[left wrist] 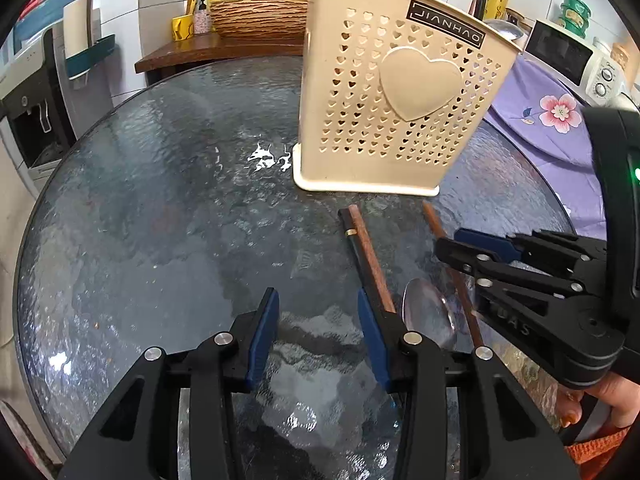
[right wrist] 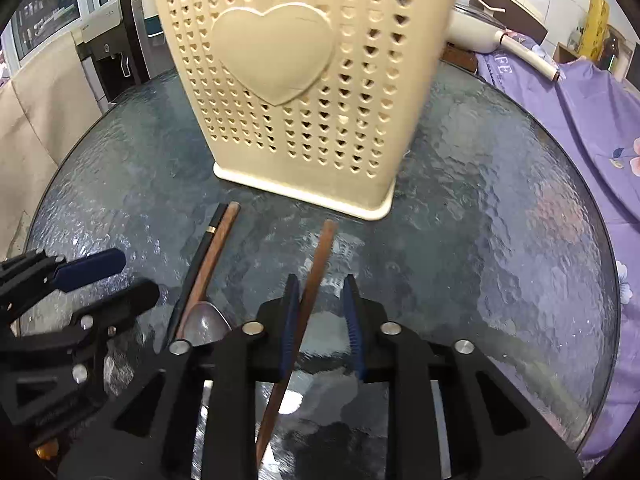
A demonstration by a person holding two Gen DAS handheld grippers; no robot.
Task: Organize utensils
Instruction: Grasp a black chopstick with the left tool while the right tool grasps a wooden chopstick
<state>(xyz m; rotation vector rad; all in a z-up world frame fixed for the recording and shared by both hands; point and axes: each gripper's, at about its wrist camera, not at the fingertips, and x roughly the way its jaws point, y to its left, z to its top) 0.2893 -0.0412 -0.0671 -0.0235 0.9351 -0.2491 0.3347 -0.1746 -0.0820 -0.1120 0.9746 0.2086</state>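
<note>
Brown chopstick (right wrist: 316, 276) between right claw (right wrist: 320, 312) pads, touching left pad

Kitchen clutter sitting around the table

A microwave (left wrist: 568, 56) is standing on purple flowered cloth (left wrist: 532, 108); a water dispenser (right wrist: 116, 52) is standing left, a woven basket (left wrist: 260, 18) resting on a wooden shelf (left wrist: 208, 50).

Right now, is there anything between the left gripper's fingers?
No: the left gripper shows only bare glass table between its fingers.
</note>
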